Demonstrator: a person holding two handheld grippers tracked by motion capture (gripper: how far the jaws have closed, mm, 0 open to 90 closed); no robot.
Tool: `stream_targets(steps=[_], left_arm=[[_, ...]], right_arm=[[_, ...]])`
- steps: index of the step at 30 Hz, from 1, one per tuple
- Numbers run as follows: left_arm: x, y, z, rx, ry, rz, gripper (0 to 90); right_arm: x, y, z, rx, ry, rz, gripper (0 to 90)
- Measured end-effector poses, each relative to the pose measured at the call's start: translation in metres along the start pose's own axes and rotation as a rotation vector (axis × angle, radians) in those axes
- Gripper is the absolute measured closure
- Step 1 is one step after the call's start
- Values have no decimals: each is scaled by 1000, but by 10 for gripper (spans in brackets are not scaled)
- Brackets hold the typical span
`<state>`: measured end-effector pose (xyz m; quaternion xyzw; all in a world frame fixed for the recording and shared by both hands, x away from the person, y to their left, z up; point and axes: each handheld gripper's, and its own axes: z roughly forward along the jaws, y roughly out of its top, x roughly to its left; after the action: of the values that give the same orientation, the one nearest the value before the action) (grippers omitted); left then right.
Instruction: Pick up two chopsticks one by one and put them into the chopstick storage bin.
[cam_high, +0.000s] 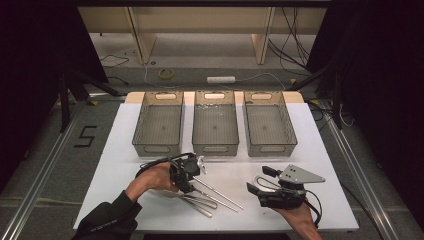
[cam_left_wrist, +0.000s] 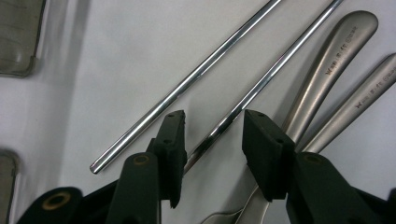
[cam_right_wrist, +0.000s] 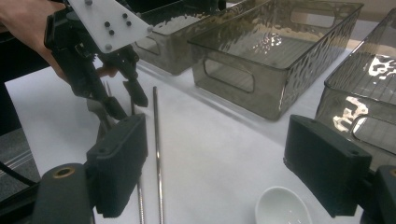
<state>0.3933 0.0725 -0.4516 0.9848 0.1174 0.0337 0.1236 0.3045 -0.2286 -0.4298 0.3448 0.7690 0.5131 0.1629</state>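
A: high view looks forward-down over the table; gripper views?
B: left's close above chopsticks between its fingers; right's low, sharing them beyond its fingers.

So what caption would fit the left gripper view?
Left gripper open astride one of two chopsticks, beside metal spoon handles on a white table.
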Motion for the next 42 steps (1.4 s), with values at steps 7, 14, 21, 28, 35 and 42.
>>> stream_targets(steps=[7,14,21,28,35,42], left_arm=[[-1,4,7,45,-3,44,628],[-1,5,9,55,-12,51,647],[-2,6,9,64,-19,69,689],[-4,5,9,61,-24,91,724],[-5,5,9,55,-36,119,778],[-6,4,9,51,-37,148,789]], right_arm=[[0,0,0,3,0,2,225],[0,0,1,6,0,2,226],[-1,0,1,9,0,2,228],[-1,-1,2,17,1,4,228],[-1,-1,3,30,-1,4,229],[-1,-1,4,34,3,4,229]])
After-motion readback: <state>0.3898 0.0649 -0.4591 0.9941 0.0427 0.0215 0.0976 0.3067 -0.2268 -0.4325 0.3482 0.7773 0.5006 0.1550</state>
